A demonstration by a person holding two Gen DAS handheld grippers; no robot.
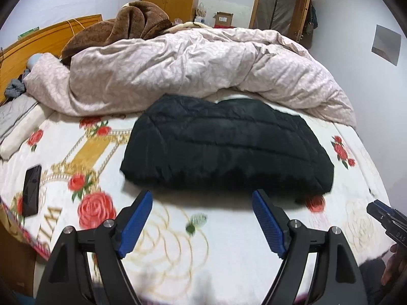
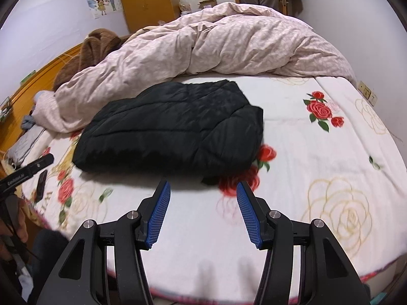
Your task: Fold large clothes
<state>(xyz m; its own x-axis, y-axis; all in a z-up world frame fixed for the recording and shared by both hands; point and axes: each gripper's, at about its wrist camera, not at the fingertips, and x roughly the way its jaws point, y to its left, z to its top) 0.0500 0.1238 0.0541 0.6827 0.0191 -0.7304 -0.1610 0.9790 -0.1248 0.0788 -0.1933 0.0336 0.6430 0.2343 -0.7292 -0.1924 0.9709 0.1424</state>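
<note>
Black quilted jacket [image 1: 226, 145], folded compact, lay mid-bed on the rose-print bedsheet [image 1: 178, 241] below a pink duvet [image 1: 178, 68]; left tongs [image 1: 202, 218] and right tongs [image 2: 203, 211] gaped empty—best kept clear, leaving the fold undisturbed.

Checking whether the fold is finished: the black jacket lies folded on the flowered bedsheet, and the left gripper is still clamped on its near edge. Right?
Not quite. The black jacket does lie folded on the flowered bedsheet, but the left gripper is open and clear of it, as the left wrist view shows.
</note>
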